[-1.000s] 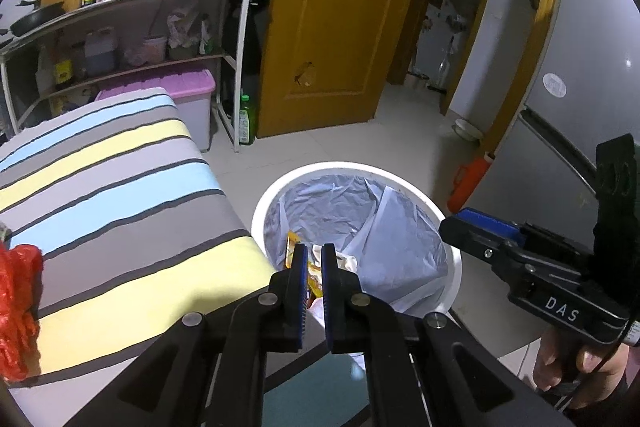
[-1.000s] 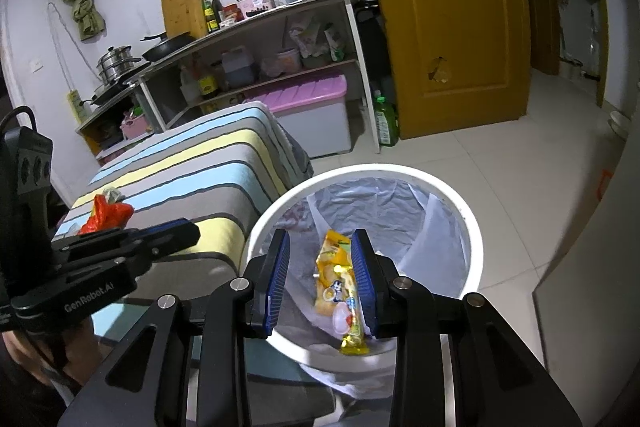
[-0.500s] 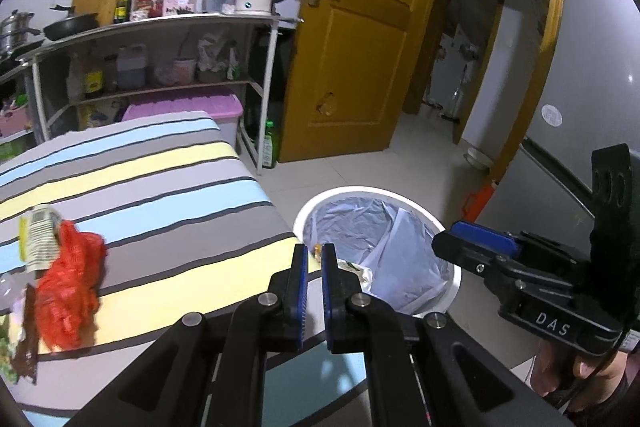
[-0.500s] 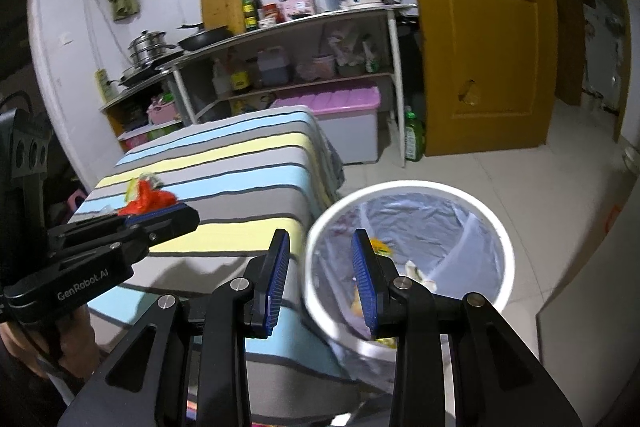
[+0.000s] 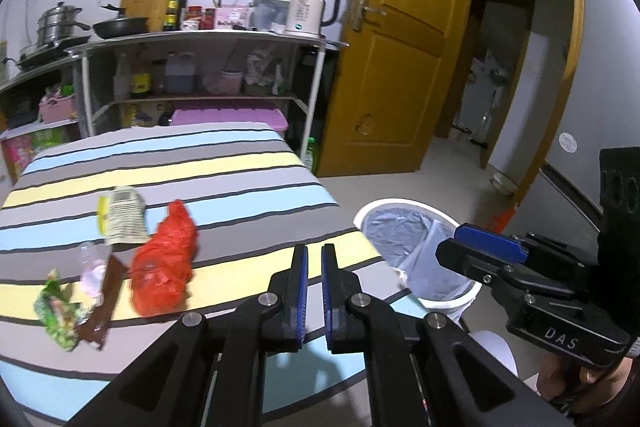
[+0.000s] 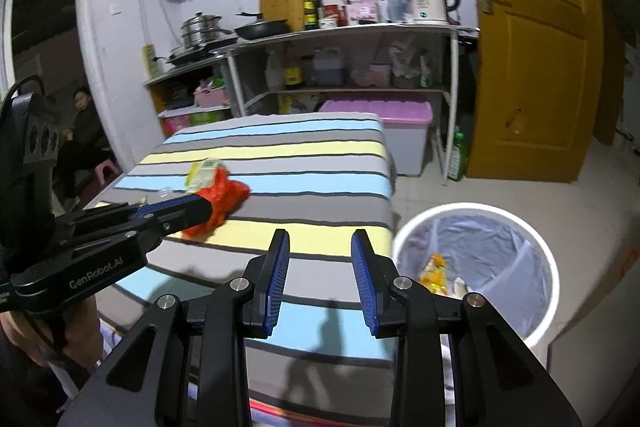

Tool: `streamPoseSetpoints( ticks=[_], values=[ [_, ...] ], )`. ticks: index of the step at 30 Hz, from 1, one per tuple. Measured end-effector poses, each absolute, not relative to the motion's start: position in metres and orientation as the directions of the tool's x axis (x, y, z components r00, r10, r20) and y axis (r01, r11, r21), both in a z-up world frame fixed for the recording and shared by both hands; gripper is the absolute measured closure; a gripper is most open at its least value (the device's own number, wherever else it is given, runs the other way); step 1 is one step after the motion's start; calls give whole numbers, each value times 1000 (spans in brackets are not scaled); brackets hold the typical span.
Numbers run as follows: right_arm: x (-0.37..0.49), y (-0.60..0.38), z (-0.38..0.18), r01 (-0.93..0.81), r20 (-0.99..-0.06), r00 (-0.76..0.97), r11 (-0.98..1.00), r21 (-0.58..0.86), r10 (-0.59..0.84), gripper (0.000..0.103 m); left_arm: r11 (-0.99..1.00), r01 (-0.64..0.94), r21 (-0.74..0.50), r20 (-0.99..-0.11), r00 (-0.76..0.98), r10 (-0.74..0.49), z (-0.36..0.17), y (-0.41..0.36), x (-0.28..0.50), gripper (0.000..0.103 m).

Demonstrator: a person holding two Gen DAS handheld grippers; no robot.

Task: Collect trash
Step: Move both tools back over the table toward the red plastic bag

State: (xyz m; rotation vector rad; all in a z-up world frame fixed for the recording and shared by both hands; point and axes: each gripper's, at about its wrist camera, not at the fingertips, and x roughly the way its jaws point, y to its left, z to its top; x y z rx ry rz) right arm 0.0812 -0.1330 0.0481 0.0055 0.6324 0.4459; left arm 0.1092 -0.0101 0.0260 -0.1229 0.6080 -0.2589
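Observation:
A red plastic bag (image 5: 164,267) lies crumpled on the striped table (image 5: 240,183), with a white-and-yellow wrapper (image 5: 122,217), a brown wrapper (image 5: 102,301) and a green wrapper (image 5: 58,311) beside it. My left gripper (image 5: 314,255) is shut and empty, over the table's near edge, right of the red bag. My right gripper (image 6: 322,245) is open and empty above the table's near right corner. The white bin (image 6: 520,227) with a grey liner stands on the floor right of the table; a yellow wrapper (image 6: 434,269) lies inside it. The red bag (image 6: 224,195) also shows in the right wrist view, partly hidden by the left gripper.
A metal shelf rack (image 5: 200,39) with kettle, pans and bottles stands behind the table. A purple-lidded storage box (image 6: 384,111) sits under it. A yellow door (image 5: 400,67) is at the right. A person (image 6: 82,123) sits at the far left.
Both grippers have swung left from over the bin toward the table. The yellow wrapper that was between my right fingers now lies in the bin. The table trash has come into view.

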Motion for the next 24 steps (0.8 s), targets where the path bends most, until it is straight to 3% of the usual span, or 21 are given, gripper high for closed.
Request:
streamPoseSetpoints(
  ticks=[24],
  values=[
    [80, -73, 46, -511, -577, 653, 847, 142, 491, 69, 984, -6, -177, -550, 830, -94, 19, 86, 69, 98]
  ],
)
